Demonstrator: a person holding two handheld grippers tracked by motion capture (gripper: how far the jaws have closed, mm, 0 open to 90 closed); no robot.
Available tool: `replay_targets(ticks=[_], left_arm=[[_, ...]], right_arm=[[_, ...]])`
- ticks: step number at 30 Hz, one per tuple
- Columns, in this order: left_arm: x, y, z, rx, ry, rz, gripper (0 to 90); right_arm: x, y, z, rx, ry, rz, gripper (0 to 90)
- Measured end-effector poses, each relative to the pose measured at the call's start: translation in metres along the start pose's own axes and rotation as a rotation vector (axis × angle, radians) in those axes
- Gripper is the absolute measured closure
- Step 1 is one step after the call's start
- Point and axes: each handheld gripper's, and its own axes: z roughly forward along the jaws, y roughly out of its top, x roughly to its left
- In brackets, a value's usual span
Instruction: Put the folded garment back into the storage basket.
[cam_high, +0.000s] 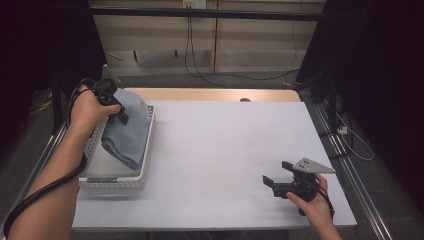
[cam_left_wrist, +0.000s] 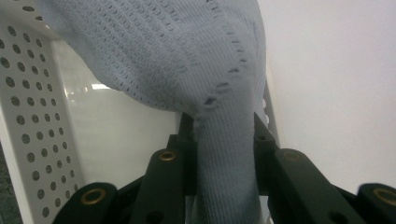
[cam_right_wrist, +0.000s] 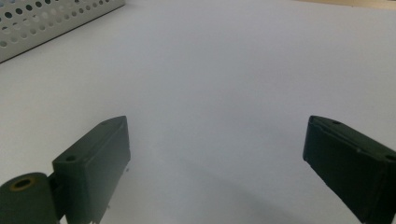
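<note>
A pale blue knitted cloth (cam_high: 128, 127) hangs bunched over a white perforated basket (cam_high: 118, 182) at the table's left. My left gripper (cam_high: 119, 114) is shut on the cloth's upper part, and the cloth droops down into the basket. In the left gripper view a thick fold of the blue cloth (cam_left_wrist: 224, 154) is pinched between the two black jaws, with the basket's wall (cam_left_wrist: 32, 116) behind. My right gripper (cam_high: 277, 176) rests low over the table near the front right, open, with nothing between its jaws. The right gripper view has its jaws wide apart over bare table, right gripper (cam_right_wrist: 217, 149).
The white tabletop (cam_high: 225, 150) stretches between basket and right hand. A corner of the basket (cam_right_wrist: 42, 18) lies far left in the right gripper view. A wooden strip (cam_high: 215, 94) runs along the table's back edge. Metal rails flank both sides, and cables hang behind.
</note>
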Motion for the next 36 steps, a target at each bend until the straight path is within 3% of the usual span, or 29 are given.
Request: replay_targets(ticks=[5, 27, 36], left_arm=[[-0.001, -0.002, 0.002, 0.015, -0.007, 0.003, 73.5], [-0.001, -0.016, 0.013, 0.001, -0.035, -0.013, 73.4], [-0.002, -0.016, 0.015, 0.025, -0.038, -0.016, 73.4]], right_arm=[[0.0, 0.0, -0.001, -0.005, -0.001, 0.0, 7.2], [0.002, 0.0, 0.001, 0.002, 0.003, -0.008, 7.2], [0.002, 0.0, 0.001, 0.003, 0.005, -0.009, 7.2]])
